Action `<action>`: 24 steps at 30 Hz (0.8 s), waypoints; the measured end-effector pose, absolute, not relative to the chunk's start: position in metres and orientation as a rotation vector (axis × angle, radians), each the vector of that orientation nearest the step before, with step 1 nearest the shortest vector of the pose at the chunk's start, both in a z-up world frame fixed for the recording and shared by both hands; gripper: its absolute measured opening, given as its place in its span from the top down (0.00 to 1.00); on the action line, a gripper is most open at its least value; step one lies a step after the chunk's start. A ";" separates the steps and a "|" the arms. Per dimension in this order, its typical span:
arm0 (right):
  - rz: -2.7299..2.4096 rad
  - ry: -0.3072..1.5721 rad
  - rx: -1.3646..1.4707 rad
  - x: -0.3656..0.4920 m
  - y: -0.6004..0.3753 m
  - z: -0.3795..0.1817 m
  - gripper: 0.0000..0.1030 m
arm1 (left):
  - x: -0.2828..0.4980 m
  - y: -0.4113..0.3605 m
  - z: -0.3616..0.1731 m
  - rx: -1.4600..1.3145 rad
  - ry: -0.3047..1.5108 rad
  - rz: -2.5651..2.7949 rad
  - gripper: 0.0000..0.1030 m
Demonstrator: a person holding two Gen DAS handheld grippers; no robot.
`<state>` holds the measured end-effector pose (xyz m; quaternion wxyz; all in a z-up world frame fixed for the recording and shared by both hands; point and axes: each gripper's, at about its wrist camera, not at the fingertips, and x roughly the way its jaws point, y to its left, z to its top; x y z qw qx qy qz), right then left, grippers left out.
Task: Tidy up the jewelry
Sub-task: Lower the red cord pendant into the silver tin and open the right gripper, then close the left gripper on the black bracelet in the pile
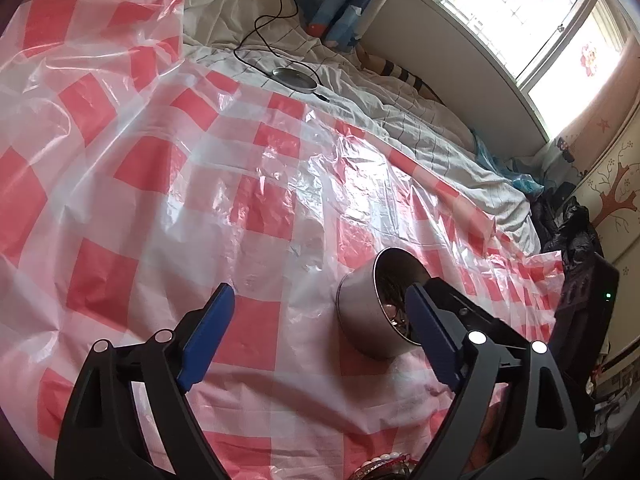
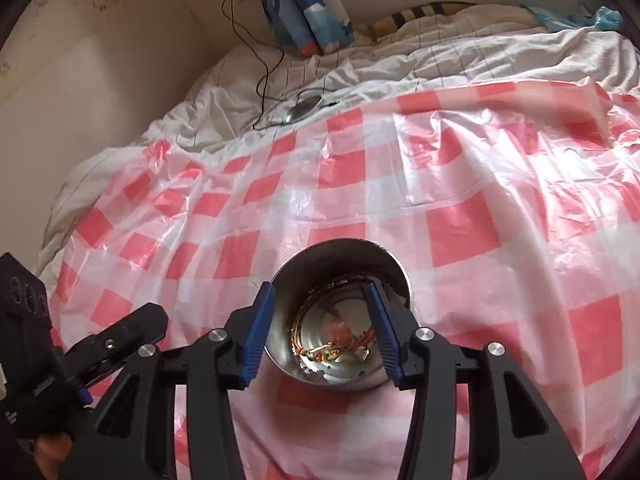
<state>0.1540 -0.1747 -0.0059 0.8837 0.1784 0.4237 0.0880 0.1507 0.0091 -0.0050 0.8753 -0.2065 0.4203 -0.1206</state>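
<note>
A shiny metal cup point(image 2: 340, 256) stands on the red-and-white checked plastic sheet point(image 2: 460, 184). Several pieces of beaded jewelry and chain point(image 2: 336, 346) lie at its bottom. My right gripper point(image 2: 319, 289) hovers over the cup's mouth, jaws partly apart and empty. Its left finger covers the left rim and its right finger is over the opening. In the left wrist view the cup point(image 1: 360, 320) is just inside the right finger of my left gripper point(image 1: 320, 291), which is wide open with only sheet between its pads. A few bracelets point(image 1: 382, 465) lie at the bottom edge.
The sheet covers a rumpled white bed quilt point(image 1: 400, 120). A round silver disc with a black cable point(image 1: 294, 78) lies at the far side. A blue patterned pillow point(image 1: 344, 0) leans on the wall. A black device with a green light point(image 1: 588, 300) is at the right.
</note>
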 end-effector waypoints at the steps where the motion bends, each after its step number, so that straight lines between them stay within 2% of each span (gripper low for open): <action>1: 0.175 0.866 0.360 0.145 -0.178 0.001 0.54 | 0.151 0.007 -0.005 -0.417 0.885 -0.253 0.17; 3: 0.164 0.839 0.353 0.125 -0.187 0.014 0.53 | 0.150 0.003 -0.008 -0.378 0.912 -0.272 0.16; 5: 0.158 0.825 0.367 0.094 -0.198 0.021 0.41 | 0.146 -0.004 -0.013 -0.328 0.957 -0.310 0.16; 13: 0.117 0.888 0.472 -0.003 -0.232 -0.001 0.40 | 0.094 -0.035 -0.012 -0.005 1.065 -0.539 0.16; 20: 0.121 0.945 0.308 -0.005 -0.201 -0.007 0.38 | 0.063 -0.031 -0.027 0.059 1.171 -0.580 0.16; 24: 0.106 0.931 0.285 -0.005 -0.200 -0.007 0.33 | 0.052 -0.041 -0.038 0.094 1.214 -0.577 0.18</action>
